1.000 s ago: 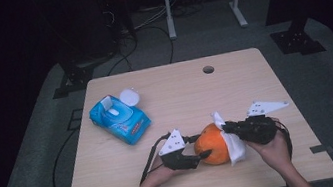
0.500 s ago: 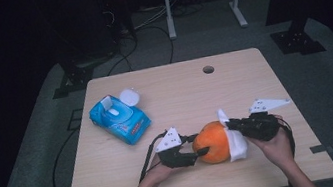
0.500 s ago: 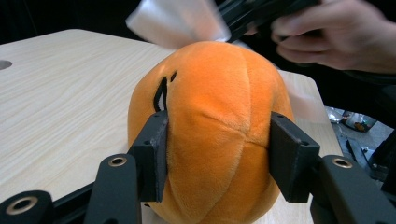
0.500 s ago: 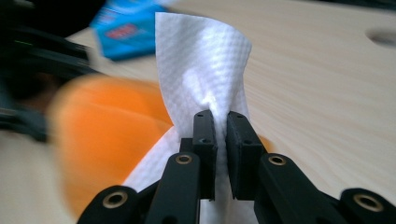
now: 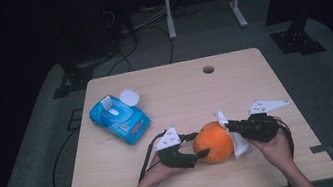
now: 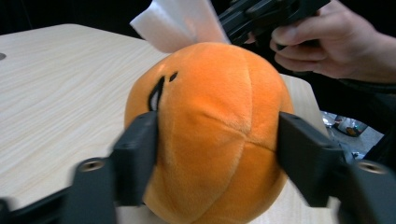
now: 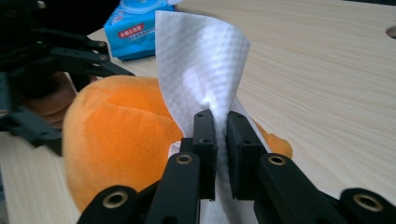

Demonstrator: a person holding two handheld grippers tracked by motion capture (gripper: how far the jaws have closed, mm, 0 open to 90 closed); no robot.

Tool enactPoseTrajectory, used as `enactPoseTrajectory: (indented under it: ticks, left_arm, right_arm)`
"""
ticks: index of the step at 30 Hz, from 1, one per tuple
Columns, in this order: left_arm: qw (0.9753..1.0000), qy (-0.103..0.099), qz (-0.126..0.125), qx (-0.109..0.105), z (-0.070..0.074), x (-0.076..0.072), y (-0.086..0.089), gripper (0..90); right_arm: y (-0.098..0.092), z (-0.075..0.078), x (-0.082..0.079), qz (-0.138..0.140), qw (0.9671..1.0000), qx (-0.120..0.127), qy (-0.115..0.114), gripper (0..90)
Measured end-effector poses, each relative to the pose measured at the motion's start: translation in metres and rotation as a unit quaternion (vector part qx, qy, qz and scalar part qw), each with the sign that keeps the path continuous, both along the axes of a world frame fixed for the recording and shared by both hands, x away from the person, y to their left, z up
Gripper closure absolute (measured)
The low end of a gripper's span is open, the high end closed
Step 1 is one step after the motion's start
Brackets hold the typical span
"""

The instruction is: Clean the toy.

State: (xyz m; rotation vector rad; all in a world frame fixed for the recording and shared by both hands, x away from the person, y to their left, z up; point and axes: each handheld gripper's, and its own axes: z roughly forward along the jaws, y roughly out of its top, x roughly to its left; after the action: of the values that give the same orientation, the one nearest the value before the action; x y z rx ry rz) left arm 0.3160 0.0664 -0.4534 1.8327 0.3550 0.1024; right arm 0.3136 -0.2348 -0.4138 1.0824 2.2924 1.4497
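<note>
The orange plush toy (image 5: 214,141) sat on the table (image 5: 253,79) near its front edge, right of centre, with the left gripper (image 5: 198,145) clamped on its two sides, one jaw pressed into each flank. The right gripper (image 5: 229,125) was closed on a white wipe (image 7: 201,70), which stood up between its jaws and rested against the toy's right side. A blue pack of wipes (image 5: 119,119), lid open, lay well apart towards the table's left edge.

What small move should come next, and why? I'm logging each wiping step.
Probably drag the white wipe down across the orange plush toy. The right tongs pinch the wipe against the toy's far side, while the left tongs clamp the toy steady on the table.
</note>
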Motion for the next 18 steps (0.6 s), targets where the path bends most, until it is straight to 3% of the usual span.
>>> enactPoseTrajectory:
  ticks: [2, 5, 11, 15, 18]
  left_arm:
    - [0.9999, -0.008, -0.003, 0.011, -0.001, -0.002, -0.001, 19.0]
    - [0.9995, -0.015, -0.004, 0.028, -0.008, -0.003, -0.002, 17.3]
    - [0.9991, -0.041, 0.002, 0.013, 0.003, -0.005, -0.002, 41.8]
    - [0.9985, -0.053, -0.006, -0.007, 0.023, -0.008, 0.009, 45.9]
    - [0.9988, -0.048, -0.004, -0.005, 0.028, -0.007, 0.018, 45.9]
  right_arm:
    - [-0.002, 0.0, 0.0, -0.01, 0.9999, -0.004, 0.002, 82.2]
    - [-0.005, -0.002, 0.002, -0.016, 0.9998, 0.004, 0.009, 82.2]
    - [-0.001, 0.007, -0.005, -0.019, 0.9998, 0.006, -0.006, 82.9]
    - [0.002, 0.014, -0.009, -0.006, 0.9994, 0.035, -0.008, 83.1]
    - [0.004, 0.013, -0.008, 0.007, 0.9985, 0.054, 0.003, 83.1]
